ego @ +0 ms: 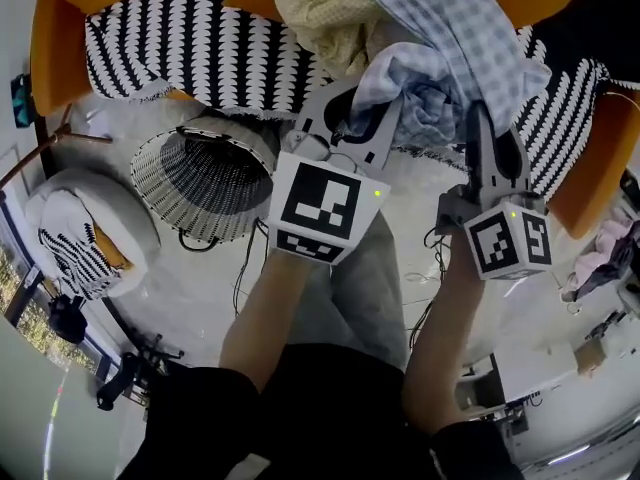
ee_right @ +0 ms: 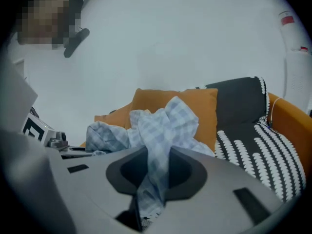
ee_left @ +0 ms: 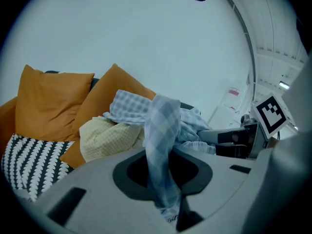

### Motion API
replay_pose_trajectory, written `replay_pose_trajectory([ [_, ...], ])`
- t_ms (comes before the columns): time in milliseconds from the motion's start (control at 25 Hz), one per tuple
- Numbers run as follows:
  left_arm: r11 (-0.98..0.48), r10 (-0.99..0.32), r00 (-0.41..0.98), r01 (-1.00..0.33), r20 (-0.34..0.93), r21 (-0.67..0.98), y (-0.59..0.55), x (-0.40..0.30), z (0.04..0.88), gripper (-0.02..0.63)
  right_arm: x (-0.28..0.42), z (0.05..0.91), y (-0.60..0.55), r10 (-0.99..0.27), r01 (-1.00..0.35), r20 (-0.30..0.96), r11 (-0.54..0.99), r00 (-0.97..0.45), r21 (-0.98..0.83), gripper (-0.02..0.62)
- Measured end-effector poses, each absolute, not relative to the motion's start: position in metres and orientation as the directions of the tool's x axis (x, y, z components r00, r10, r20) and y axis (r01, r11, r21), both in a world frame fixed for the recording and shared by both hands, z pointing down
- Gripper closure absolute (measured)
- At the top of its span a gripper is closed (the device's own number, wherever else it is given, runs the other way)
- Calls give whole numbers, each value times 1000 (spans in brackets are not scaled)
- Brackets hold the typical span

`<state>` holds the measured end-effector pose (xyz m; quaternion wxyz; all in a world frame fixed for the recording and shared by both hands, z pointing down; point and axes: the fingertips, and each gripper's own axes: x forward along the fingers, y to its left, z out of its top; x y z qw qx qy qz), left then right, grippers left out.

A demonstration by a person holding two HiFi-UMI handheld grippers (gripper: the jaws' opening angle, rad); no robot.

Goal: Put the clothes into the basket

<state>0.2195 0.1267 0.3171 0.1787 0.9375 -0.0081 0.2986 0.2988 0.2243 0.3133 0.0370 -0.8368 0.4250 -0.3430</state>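
**Pale floor, orange sofa: one checked cloth, two grips**

Pale floor (ego: 200,288) runs up to an orange sofa (ego: 55,48) draped with a black-and-white patterned cover (ego: 190,38).

Left gripper (ego: 365,108): jaws closed on a fold of the blue checked cloth (ego: 440,38). In the left gripper view the fabric runs straight down through the jaw gap, pinched at the bottom.

Right gripper (ego: 487,128): jaws also closed on the same checked cloth, a bunched fold caught between them. The two grippers are side by side, near each other, both pointing at the sofa.

The rest of the checked cloth trails beyond both sets of tips, onto the sofa seat. A yellow cloth (ego: 320,13) lies just past the left gripper's tips, touching the checked cloth on its left.

The wire basket (ego: 170,183) stands on the floor left of the left gripper, on the person's side of the tips, well apart from the held cloth. No clothing is visible inside it.
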Motion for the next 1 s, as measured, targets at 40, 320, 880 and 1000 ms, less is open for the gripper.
replay_pose_trajectory([
  [40,-933,90,834,-120,545,339,128,217,310,532,296,303,225,-748,-690,522,-629,410,-358,514],
  [320,-882,-90,856,-306,509,359,92,162,290,533,242,247,163,-910,-846,374,-336,179,-414,517],
  [880,-564,-552,614,-774,565,290,-13,-81,302,533,21,256,13,-826,-842,329,284,-458,-459,517],
  [1000,-436,-623,510,-856,594,277,-8,-150,314,532,-40,268,6,-730,-781,336,427,-595,-456,517],
])
